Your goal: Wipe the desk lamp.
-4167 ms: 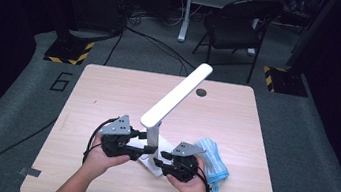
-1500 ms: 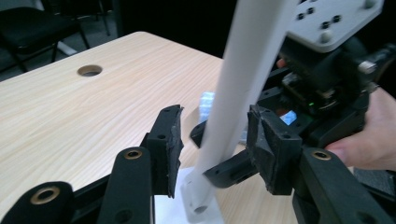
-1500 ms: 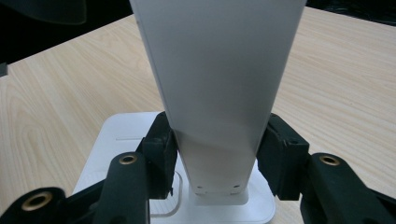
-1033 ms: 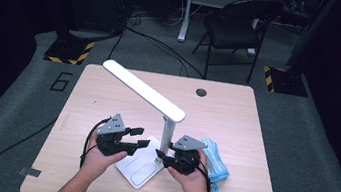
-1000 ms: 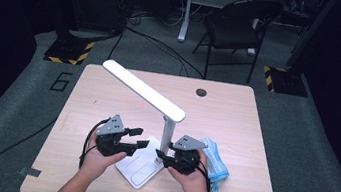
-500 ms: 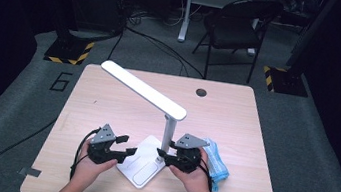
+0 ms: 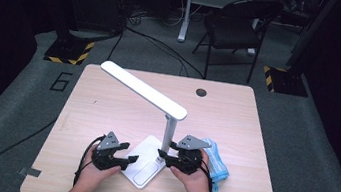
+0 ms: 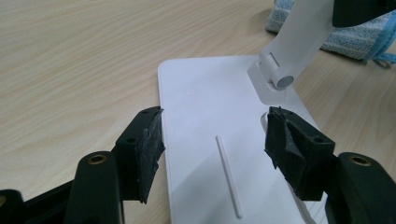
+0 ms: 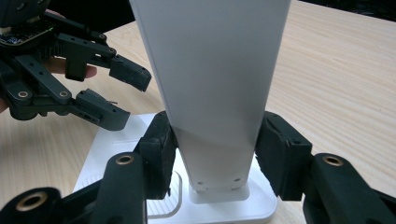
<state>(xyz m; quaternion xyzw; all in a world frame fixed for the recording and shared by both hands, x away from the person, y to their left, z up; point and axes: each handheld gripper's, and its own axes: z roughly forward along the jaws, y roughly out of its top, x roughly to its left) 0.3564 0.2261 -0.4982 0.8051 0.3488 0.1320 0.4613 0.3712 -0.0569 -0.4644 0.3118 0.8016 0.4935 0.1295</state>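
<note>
On the near half of the wooden table (image 7: pixel 107 102), a white desk lamp (image 7: pixel 163 130) stands on its flat white base (image 7: pixel 144 165), its post upright and its long head (image 7: pixel 143 90) slanting up and away toward the far left. The left gripper (image 7: pixel 125 161) sits low over the left edge of that base. In the left gripper view its jaws have just been opening, and they stand apart over the base (image 8: pixel 210 140), one pad at the base's edge and the other above the plate, neither pressing on it. The right gripper (image 7: pixel 170 160) is at the foot of the post (image 9: pixel 210 93); its jaws have just been opening too, and the pads flank the post close on both sides, with a thin gap visible at each. A folded blue cloth (image 7: pixel 215 164) lies just beside the right hand (image 7: pixel 194 180).
</note>
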